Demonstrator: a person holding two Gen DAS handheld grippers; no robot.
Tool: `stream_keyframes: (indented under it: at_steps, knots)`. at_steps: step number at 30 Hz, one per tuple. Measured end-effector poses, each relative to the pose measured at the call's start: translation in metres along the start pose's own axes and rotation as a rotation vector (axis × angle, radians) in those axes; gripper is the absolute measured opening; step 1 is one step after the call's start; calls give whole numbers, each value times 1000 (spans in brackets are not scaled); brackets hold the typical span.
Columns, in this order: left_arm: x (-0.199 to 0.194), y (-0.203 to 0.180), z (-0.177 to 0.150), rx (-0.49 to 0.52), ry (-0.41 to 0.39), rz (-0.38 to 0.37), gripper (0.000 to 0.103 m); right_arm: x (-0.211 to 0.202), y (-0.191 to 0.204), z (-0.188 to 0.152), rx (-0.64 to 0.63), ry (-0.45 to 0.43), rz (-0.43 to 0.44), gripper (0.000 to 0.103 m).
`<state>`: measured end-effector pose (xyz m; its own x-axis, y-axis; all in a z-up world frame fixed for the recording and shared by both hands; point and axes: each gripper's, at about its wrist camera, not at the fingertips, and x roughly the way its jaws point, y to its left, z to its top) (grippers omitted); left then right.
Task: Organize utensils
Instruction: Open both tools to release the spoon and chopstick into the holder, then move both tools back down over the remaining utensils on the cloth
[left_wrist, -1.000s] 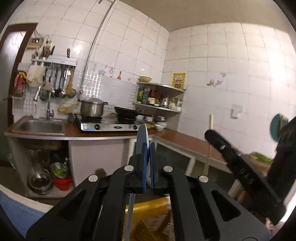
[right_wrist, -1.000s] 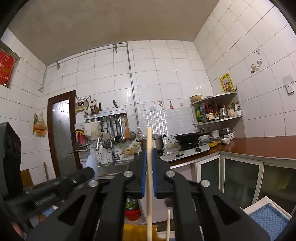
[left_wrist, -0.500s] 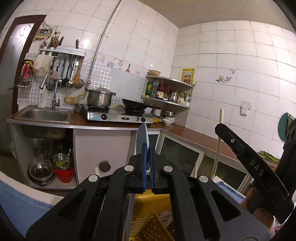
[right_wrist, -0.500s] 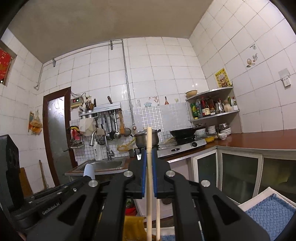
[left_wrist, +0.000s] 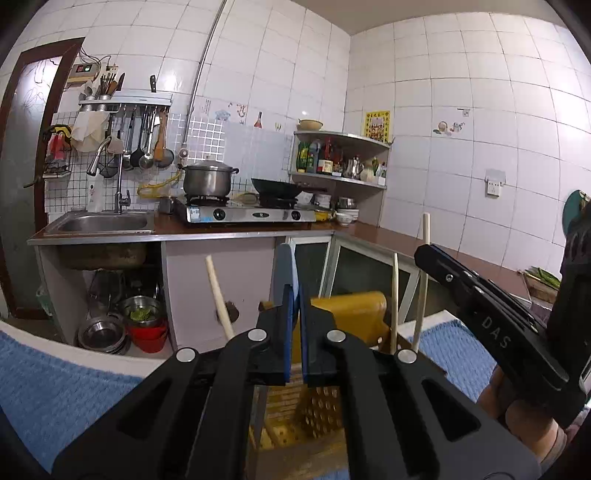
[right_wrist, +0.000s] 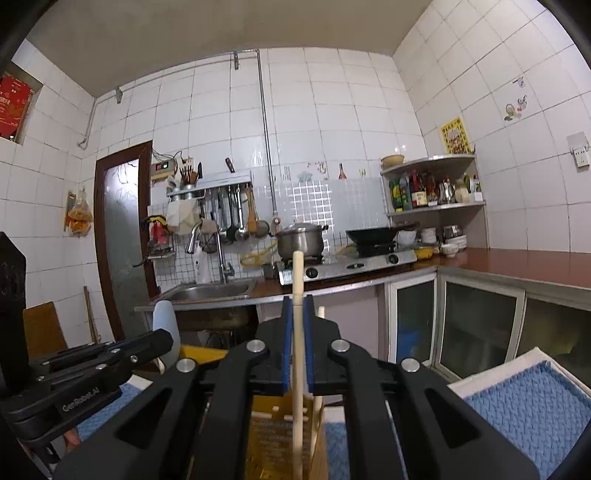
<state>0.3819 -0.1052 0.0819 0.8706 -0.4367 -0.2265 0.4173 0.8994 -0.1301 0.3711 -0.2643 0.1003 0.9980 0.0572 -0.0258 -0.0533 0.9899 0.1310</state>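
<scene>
The right tool (right_wrist: 296, 345) is clamped on a wooden chopstick (right_wrist: 297, 295) that stands upright, long axis vertical, lower end reaching down into the yellow holder (right_wrist: 275, 434) directly beneath. The left tool (left_wrist: 294, 334) is closed on a pale blue flat-handled utensil (left_wrist: 284, 264), also upright, handle end pointing up, above the same holder (left_wrist: 351, 314). Both hands are about equally near it, so the drop is probably straight down. Other chopsticks (left_wrist: 394, 295) already stand in the holder. Beyond lie a blue mat (right_wrist: 532, 410) and the bench (left_wrist: 236, 227).
</scene>
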Motion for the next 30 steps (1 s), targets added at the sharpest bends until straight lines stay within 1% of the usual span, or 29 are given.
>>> stream_keyframes:
  at_steps: [4, 5, 6, 8, 9, 10, 11, 12, 13, 15, 16, 17, 18, 20, 22, 25, 27, 30]
  knots:
    - [-17, 3, -1, -20, 16, 10, 2, -5, -1, 2, 14, 55, 13, 7]
    - [-20, 3, 0, -26, 23, 13, 5, -5, -1, 3, 12, 78, 15, 7]
    - [-23, 4, 1, -34, 32, 13, 8, -5, -2, 4, 7, 102, 12, 7]
    - [-31, 6, 6, -49, 56, 15, 26, -8, -3, 6, 3, 132, 3, 8]
    - [-36, 7, 9, -57, 69, 23, 31, -10, -4, 8, 4, 148, -9, 15]
    - [-39, 8, 9, -60, 74, 28, 38, -13, -6, 9, 7, 157, -15, 24]
    - [-45, 10, 11, -63, 85, 43, 43, -17, -7, 10, 14, 166, -24, 44]
    - [-50, 13, 12, -68, 100, 58, 46, -21, -9, 12, 21, 172, -35, 48]
    - [-55, 17, 11, -80, 132, 71, 54, -27, -10, 14, 18, 181, -57, 48]
    - [-62, 23, 9, -102, 175, 93, 61, -38, -13, 14, 7, 218, -85, 48]
    - [-65, 26, 7, -110, 192, 101, 68, -43, -14, 13, 9, 232, -94, 48]
    - [-70, 31, 3, -120, 220, 119, 73, -48, -16, 11, 14, 254, -104, 48]
    - [-75, 34, 0, -131, 236, 129, 74, -54, -19, 8, 21, 284, -114, 48]
    - [-83, 39, -8, -140, 266, 149, 82, -63, -22, 2, 16, 326, -144, 48]
    - [-94, 40, -17, -140, 298, 170, 88, -74, -24, -6, 13, 366, -162, 48]
    - [-108, 39, -31, -130, 354, 197, 93, -91, -26, -18, 12, 427, -180, 48]
    - [-117, 37, -41, -131, 389, 198, 95, -101, -27, -23, 18, 448, -183, 50]
    - [-127, 36, -55, -142, 450, 200, 98, -114, -30, -32, 42, 509, -189, 51]
